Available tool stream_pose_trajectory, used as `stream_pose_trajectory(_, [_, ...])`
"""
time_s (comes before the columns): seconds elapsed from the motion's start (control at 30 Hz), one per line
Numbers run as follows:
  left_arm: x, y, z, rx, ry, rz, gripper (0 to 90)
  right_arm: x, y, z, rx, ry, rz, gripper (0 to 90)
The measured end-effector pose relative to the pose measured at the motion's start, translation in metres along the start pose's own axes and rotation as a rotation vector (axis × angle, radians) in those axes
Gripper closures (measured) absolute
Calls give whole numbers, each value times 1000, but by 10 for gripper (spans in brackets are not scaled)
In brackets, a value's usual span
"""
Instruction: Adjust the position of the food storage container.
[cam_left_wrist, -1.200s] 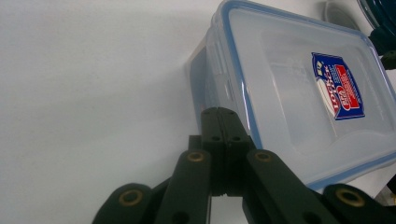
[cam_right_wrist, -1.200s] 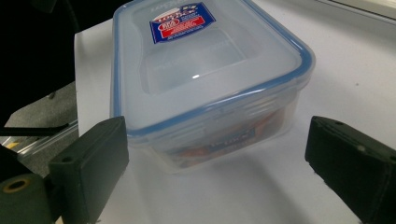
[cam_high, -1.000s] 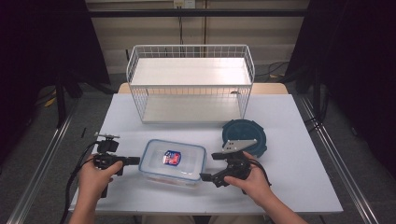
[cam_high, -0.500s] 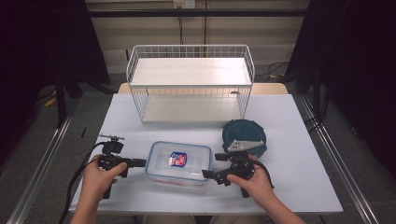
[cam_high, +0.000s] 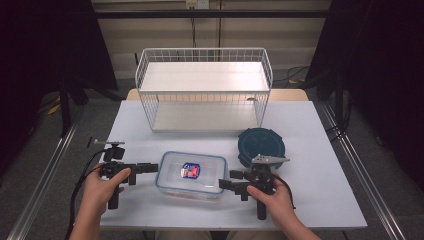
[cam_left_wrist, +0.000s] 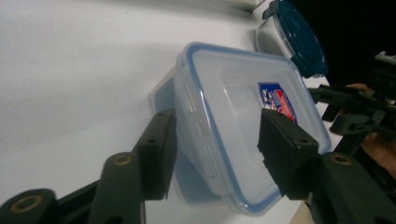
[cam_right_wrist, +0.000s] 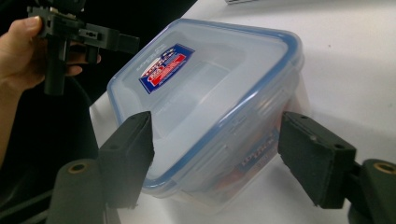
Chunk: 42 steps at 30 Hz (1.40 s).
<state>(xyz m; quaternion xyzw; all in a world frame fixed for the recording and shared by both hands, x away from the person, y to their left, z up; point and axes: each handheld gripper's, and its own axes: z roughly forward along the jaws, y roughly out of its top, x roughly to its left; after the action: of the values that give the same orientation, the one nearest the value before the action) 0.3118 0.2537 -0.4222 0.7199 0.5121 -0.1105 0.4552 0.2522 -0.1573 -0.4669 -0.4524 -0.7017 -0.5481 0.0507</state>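
Two tools flank one clear box with a blue-rimmed lid. Left tool (cam_left_wrist: 212, 140): jaws have just been opening; they stand released, one on each side of the box's (cam_left_wrist: 233, 121) near end, one low beside the wall and one over the lid, neither pad pressing as far as the left gripper view shows. Right tool (cam_right_wrist: 215, 149): jaws have just been closing, yet both stand apart from the box (cam_right_wrist: 205, 98), with a gap at each side of its corner; nothing grasped.

Box location: flat on the white worktop (cam_high: 320, 200), near the front edge, between the left tool (cam_high: 150, 167) and the right tool (cam_high: 224, 184), lid on, sticker up. Round blue lid (cam_high: 261, 147) lies just behind the right tool; wire basket (cam_high: 205, 90) stands farther back, well apart.

Risks, as judgement:
- Right jaws straddle a rounded corner, not a flat side. Closing there could let the pads slide off and spin the box.
- Smooth plastic on a smooth worktop: a one-sided push from either tool may shove the box toward the front edge.
- Left jaws over the lid rim could catch a latch if they lift.
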Motion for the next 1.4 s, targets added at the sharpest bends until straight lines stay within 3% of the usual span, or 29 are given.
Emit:
stream_pose_trajectory(0.1, [1,1,5,6,-17,-11,449,-3,-3,-1,-30,-9,52,326])
stream_pose_trajectory(0.27, [4,1,8,4,-40,-10,494,-3,-4,-1,-66,-4,70,343])
stream_pose_trajectory(0.3, [4,0,9,-5,-50,-41,505,-3,-3,0,-72,-4,68,348])
stream_pose_trajectory(0.37, [6,0,9,-3,-49,-42,498,-3,-4,1,-81,-3,70,371])
stream_pose_trajectory(0.47, [7,-1,9,-9,-29,-33,474,-3,-5,3,-58,14,108,377])
stream_pose_trajectory(0.57, [9,-6,13,-12,-31,-72,452,-4,-6,4,-66,26,139,381])
stream_pose_trajectory(0.63, [9,-7,13,-2,-14,-68,423,-4,-7,4,-69,24,153,385])
stream_pose_trajectory(0.77, [10,-10,15,-7,-20,-79,379,-4,-8,5,-77,16,192,399])
stream_pose_trajectory(0.8, [10,-11,17,-10,-20,-74,346,-5,-9,5,-81,15,223,426])
stream_pose_trajectory(0.93, [10,-13,22,0,-23,-76,329,-6,-12,5,-82,10,275,450])
stream_pose_trajectory(1.07, [10,-15,28,11,-11,-78,306,-6,-13,6,-76,0,287,463])
stream_pose_trajectory(1.4, [11,-17,33,-3,-29,-111,310,-6,-15,6,-76,3,339,456])
